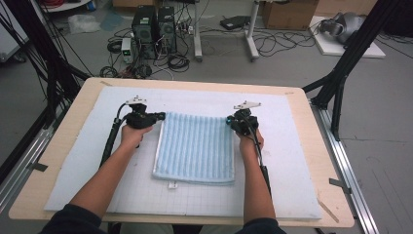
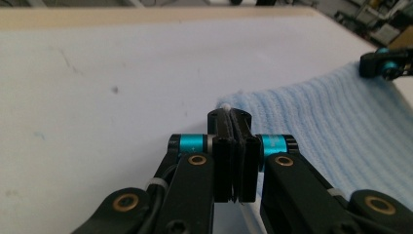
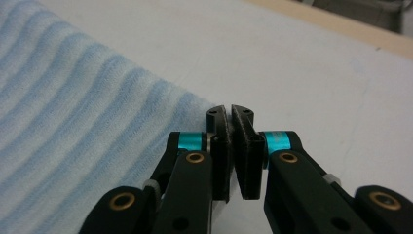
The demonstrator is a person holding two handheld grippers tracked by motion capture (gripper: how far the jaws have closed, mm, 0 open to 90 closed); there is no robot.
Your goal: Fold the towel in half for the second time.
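While both grippers sit at the far corners of the towel [image 1: 195, 146], the step in hand looks like pinching those corners to fold or lift the cloth. It lies flat in the middle of the white mat [image 1: 73, 185] that covers the desk [image 1: 58, 141], ribs running near to far, with a small tag at its near edge. The left gripper [image 1: 159, 116] has its jaws pressed together at the far left corner; in the left gripper view [image 2: 233, 117] a bit of white fabric peeks from between the tips, so it seems clamped on the towel's edge. The right gripper [image 1: 229, 120] is at the far right corner with jaws drawn nearly together; in the right gripper view [image 3: 230, 114] a thin gap shows at the tips and the corner lies just beside them, so whether cloth is caught cannot be told. To do this well, I would confirm the right pinch before lifting, raise both corners evenly, and keep them level so the towel does not skew while carried toward the near edge.
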